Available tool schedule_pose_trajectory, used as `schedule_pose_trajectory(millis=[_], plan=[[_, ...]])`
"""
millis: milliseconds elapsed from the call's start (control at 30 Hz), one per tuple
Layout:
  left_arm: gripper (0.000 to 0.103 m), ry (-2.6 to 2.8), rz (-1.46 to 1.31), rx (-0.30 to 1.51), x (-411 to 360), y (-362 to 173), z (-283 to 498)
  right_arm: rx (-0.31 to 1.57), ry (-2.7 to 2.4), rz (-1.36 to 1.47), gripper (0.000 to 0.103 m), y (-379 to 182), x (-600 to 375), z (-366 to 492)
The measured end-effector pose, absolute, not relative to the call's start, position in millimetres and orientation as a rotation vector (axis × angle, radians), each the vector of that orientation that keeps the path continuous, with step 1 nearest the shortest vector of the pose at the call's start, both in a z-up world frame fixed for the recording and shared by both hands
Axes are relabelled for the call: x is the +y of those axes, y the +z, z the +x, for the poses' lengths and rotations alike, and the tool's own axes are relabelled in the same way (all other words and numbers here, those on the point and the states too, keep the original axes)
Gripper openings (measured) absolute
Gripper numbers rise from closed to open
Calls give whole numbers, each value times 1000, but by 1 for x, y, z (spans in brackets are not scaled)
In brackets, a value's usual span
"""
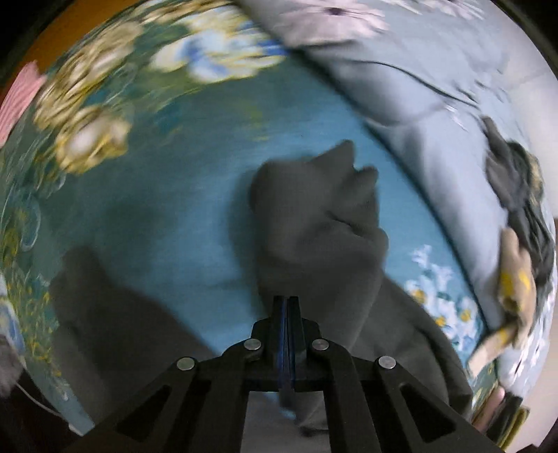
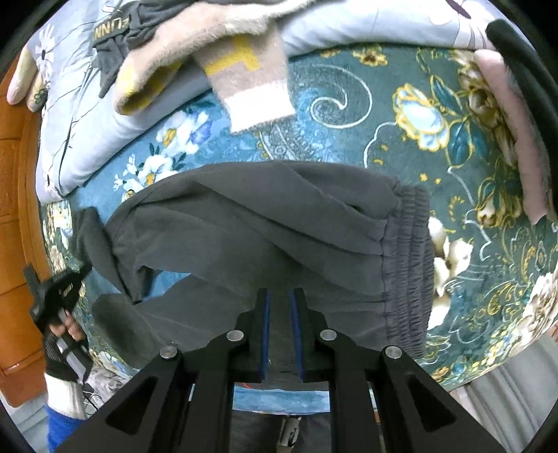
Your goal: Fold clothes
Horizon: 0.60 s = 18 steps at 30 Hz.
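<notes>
Dark grey trousers (image 2: pixel 261 223) lie across a teal floral bedspread, with the gathered waistband (image 2: pixel 408 265) to the right. My right gripper (image 2: pixel 279 296) points down at them, its jaws nearly together with grey fabric pinched between the blue pads. At the far left of the right wrist view, a gloved hand (image 2: pixel 66 327) holds my left gripper (image 2: pixel 85 270) against the end of a trouser leg. In the blurred left wrist view, the left gripper (image 1: pixel 286 301) is shut with the trousers (image 1: pixel 314 223) bunched at its tips.
The bedspread (image 2: pixel 366 115) covers the bed. At the back, a pale flowered quilt (image 2: pixel 87 115) carries a fuzzy beige and yellow sweater (image 2: pixel 244 69) and a dark garment (image 2: pixel 122 31). A pink cloth (image 2: pixel 505 122) lies at the right, and wooden furniture (image 2: pixel 14 209) stands at the left.
</notes>
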State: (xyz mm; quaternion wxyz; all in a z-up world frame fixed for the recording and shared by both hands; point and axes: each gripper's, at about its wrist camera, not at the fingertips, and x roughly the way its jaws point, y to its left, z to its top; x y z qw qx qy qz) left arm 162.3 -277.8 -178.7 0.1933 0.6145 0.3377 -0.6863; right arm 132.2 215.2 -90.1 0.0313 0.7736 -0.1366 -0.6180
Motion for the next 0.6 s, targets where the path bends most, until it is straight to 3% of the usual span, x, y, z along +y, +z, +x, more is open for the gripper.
schedule_pose_trajectory(millis=[200,267,300,333,367,433,567,600], plan=[[3,-1835,1642,1161,-307,-183,197,-436,-1910,2381,12,-98,216,127],[14,-1843,1630,1192,-307,-177,200,-452,-1933,2381,12,-99,223,123],[33,-1869,1634,1183,-304,-171,198,-462,-1947,2386,14,-100,228,122],[51,-1909,1640,1153,-299,-165,194,-482,-1964,2401,26,-103,235,122],[55,-1955,1652,1106,-292,-158,186,-515,-1977,2415,33,-105,242,121],[62,-2045,1690,978,-274,-147,165,-587,-1991,2433,37,-110,253,120],[63,-2145,1777,672,-238,-141,117,-613,-2002,2443,38,-113,260,119],[64,-2154,1799,626,-229,-143,106,-610,-2002,2439,43,-114,259,118]])
